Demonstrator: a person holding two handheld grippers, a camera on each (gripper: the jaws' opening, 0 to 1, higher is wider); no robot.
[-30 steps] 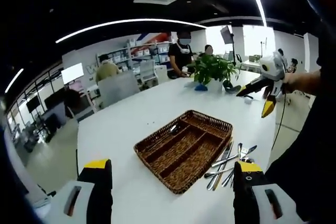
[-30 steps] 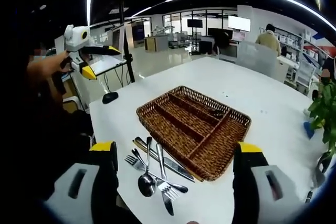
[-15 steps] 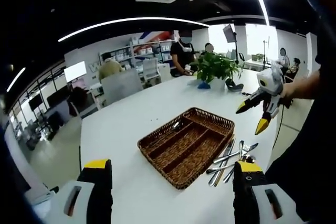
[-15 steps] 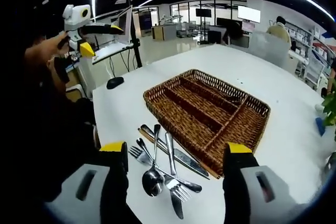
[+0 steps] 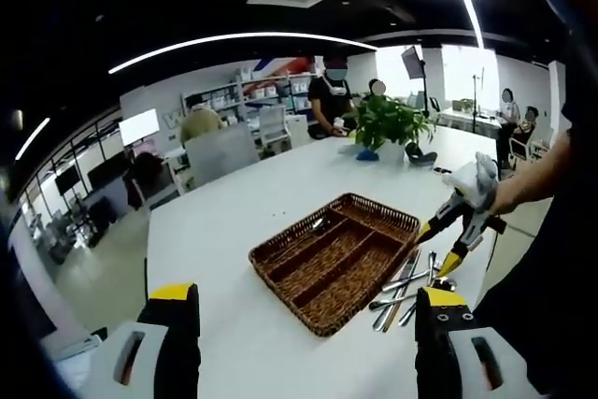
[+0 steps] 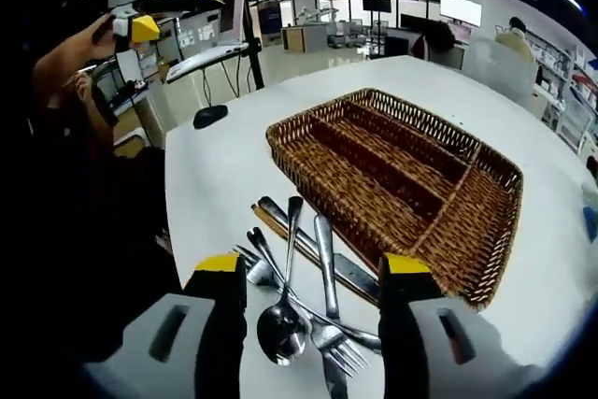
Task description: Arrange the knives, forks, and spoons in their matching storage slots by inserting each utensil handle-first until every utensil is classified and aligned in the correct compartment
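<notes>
1. Our jaws stand apart and empty on both sides: the right gripper [image 6: 304, 273] hovers low over the utensil pile, the left gripper [image 5: 304, 301] hangs well back.
2. The spoon [image 6: 283, 324], fork [image 6: 329, 296] and knife [image 6: 313, 254] lie crossed on the white worktop [image 6: 224, 170], just beside the wicker tray [image 6: 486, 273].
3. We judge sorting barely begun: almost every utensil is left to slot.
</notes>
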